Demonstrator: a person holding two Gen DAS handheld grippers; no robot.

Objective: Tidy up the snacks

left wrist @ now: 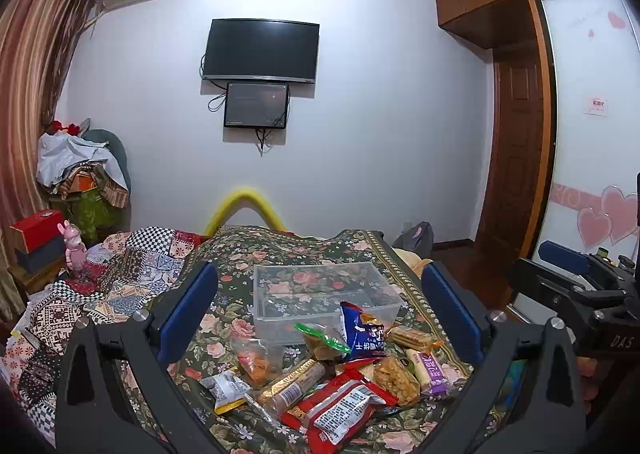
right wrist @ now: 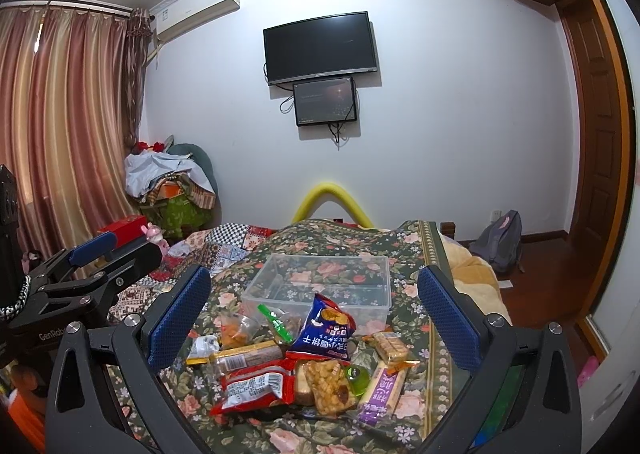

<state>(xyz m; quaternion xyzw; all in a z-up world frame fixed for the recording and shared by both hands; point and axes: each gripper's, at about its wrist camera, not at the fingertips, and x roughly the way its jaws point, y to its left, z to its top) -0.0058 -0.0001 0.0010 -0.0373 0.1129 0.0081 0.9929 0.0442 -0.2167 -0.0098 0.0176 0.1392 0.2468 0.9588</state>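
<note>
A pile of snack packets lies on a floral bedspread in front of an empty clear plastic box, which also shows in the right wrist view. The pile holds a blue chip bag, a red packet, a purple bar and several others. My left gripper is open and empty, above the pile. My right gripper is open and empty, also above the pile. Each gripper shows at the edge of the other's view.
The bed fills the foreground; a patchwork quilt lies at its left. A yellow foam tube arches behind the bed. A wardrobe and door stand to the right, a backpack on the floor.
</note>
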